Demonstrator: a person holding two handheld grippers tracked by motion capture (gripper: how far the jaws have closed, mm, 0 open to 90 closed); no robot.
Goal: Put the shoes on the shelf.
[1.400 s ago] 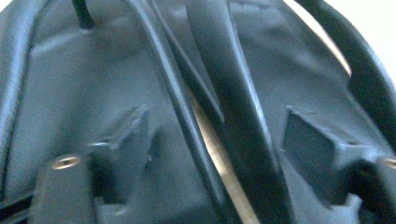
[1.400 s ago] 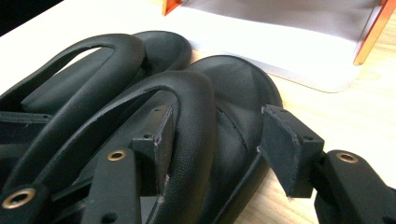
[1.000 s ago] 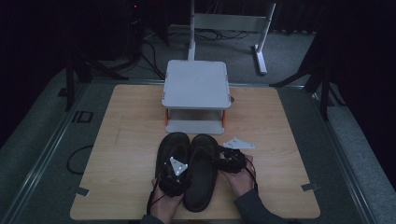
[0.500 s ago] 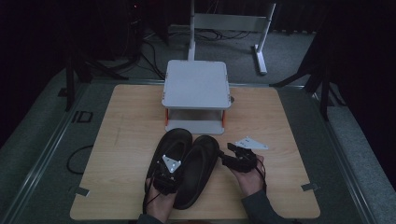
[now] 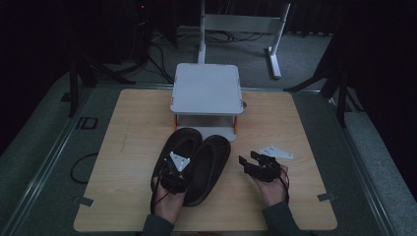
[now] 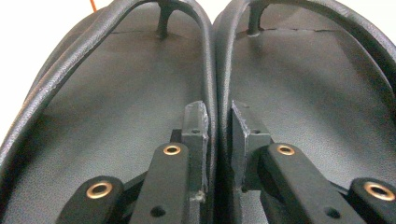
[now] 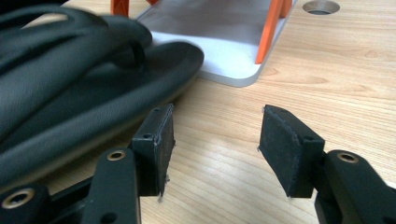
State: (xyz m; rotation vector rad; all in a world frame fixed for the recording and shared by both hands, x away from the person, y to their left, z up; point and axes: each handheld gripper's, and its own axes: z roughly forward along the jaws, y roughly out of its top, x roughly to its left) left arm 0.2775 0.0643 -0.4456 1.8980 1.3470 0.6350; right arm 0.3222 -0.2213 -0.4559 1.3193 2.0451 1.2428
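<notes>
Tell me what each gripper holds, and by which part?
Left gripper pinches both black sandals together by their adjoining inner straps. Right gripper is open above the table, holding nothing.

High view overlooks table [image 5: 123,147] — gripper views close, sharing sandals [image 5: 196,162].

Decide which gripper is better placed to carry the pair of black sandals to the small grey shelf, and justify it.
Left. The left gripper has its jaws pinched on the touching inner straps of both black sandals. The right gripper stands open over bare table beside them, holding nothing. The shelf lies just ahead.
</notes>
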